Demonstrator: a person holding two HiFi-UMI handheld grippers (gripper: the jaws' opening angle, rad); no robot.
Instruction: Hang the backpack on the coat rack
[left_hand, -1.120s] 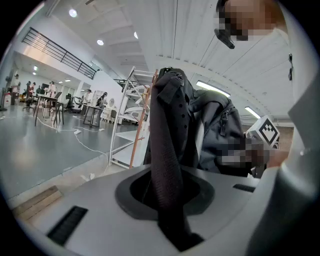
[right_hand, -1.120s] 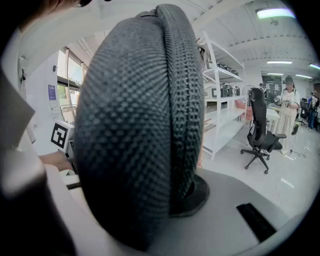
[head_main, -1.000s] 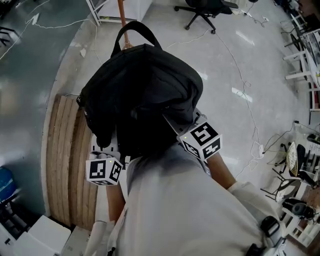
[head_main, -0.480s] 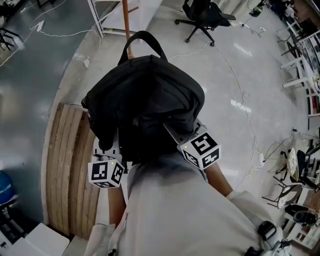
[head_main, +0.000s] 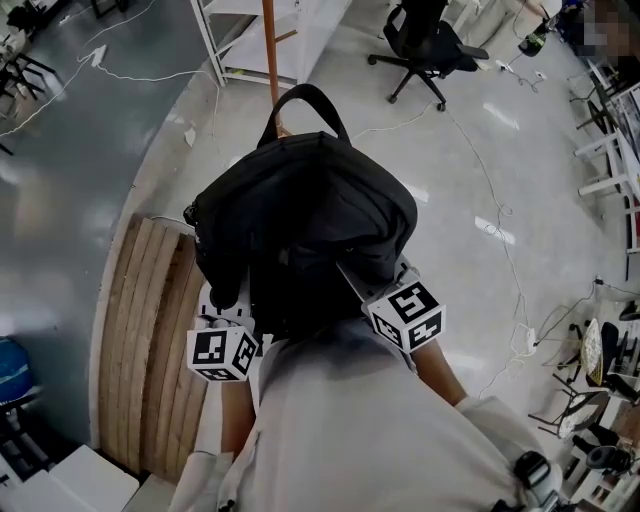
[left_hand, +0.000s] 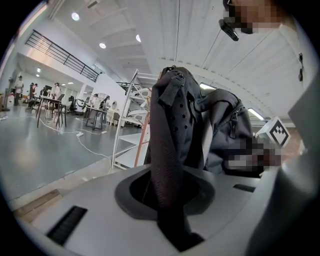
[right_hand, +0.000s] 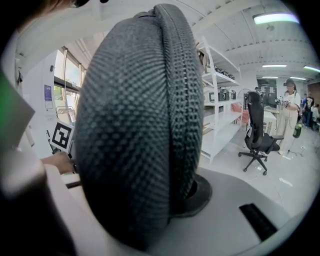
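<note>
A black backpack (head_main: 300, 220) hangs in front of me, held up from below by both grippers, its top handle loop (head_main: 305, 95) pointing toward the orange-brown coat rack pole (head_main: 270, 50). My left gripper (left_hand: 167, 192) is shut on a thin black webbing strap (left_hand: 167, 150) that runs down between its jaws; in the head view its marker cube (head_main: 220, 352) shows under the bag's left side. My right gripper (right_hand: 175, 192) is shut on a padded mesh shoulder strap (right_hand: 135, 115) that fills its view; its cube (head_main: 405, 315) sits at the bag's right. The bag hides both sets of fingertips in the head view.
A slatted wooden bench (head_main: 140, 340) lies on the floor at the left. A white shelving rack (head_main: 245, 40) stands beside the pole. A black office chair (head_main: 425, 45) and loose cables (head_main: 490, 200) are at the far right. A person (right_hand: 289, 115) stands in the distance.
The backpack and both grippers have been carried a little forward toward the pole, which now shows further into the head view. Both grips look the same.
</note>
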